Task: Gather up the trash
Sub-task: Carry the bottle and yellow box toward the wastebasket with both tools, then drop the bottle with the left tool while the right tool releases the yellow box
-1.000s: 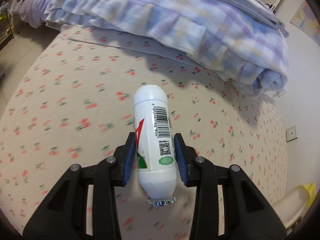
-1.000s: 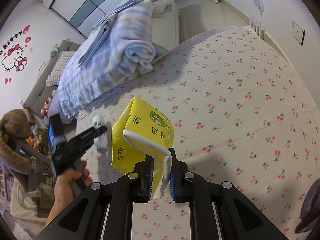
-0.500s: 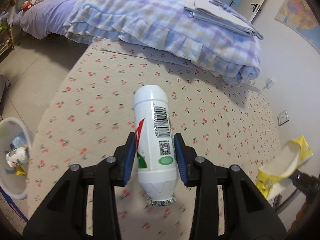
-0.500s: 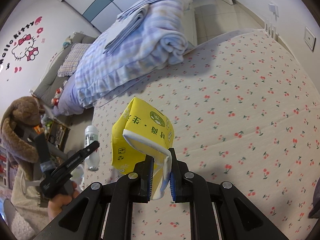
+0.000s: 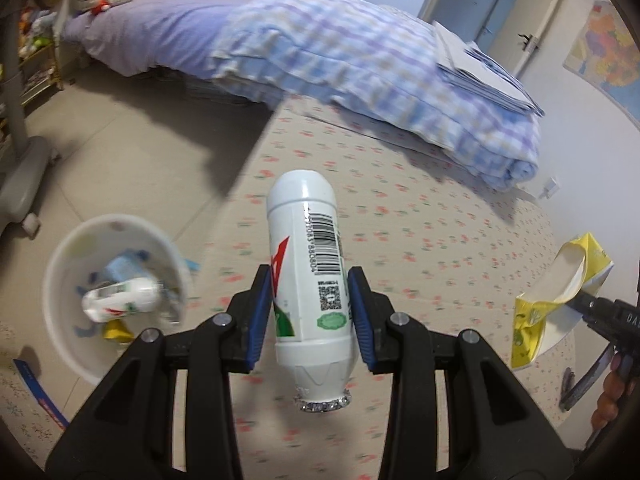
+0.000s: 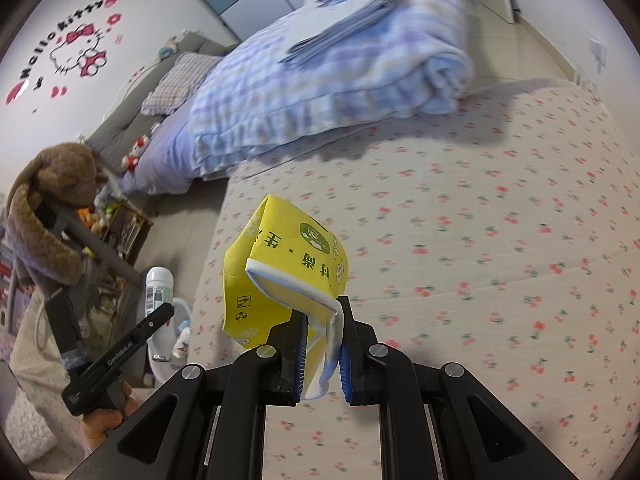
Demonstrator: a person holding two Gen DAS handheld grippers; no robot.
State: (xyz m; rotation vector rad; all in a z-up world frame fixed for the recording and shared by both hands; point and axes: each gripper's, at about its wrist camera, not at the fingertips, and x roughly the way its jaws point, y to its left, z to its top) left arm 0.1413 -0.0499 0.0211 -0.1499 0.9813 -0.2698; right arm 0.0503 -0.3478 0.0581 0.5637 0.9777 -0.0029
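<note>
Holding now: left gripper [image 5: 310, 316] squeezes a white bottle [image 5: 308, 280]; right gripper [image 6: 322, 354] pinches a yellow wrapper [image 6: 280, 272].
Done: white bin [image 5: 60, 256] on the floor already has a bottle and scraps inside.
Left to do: both things look not dropped in yet.
Where: bottle hangs above the cherry mattress [image 5: 420, 240], bin nearby.
Bottle points: long way runs away from the gripper, cap end nearest.

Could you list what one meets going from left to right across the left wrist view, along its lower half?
White bin → white bottle in the left gripper → yellow packet in the right gripper.
</note>
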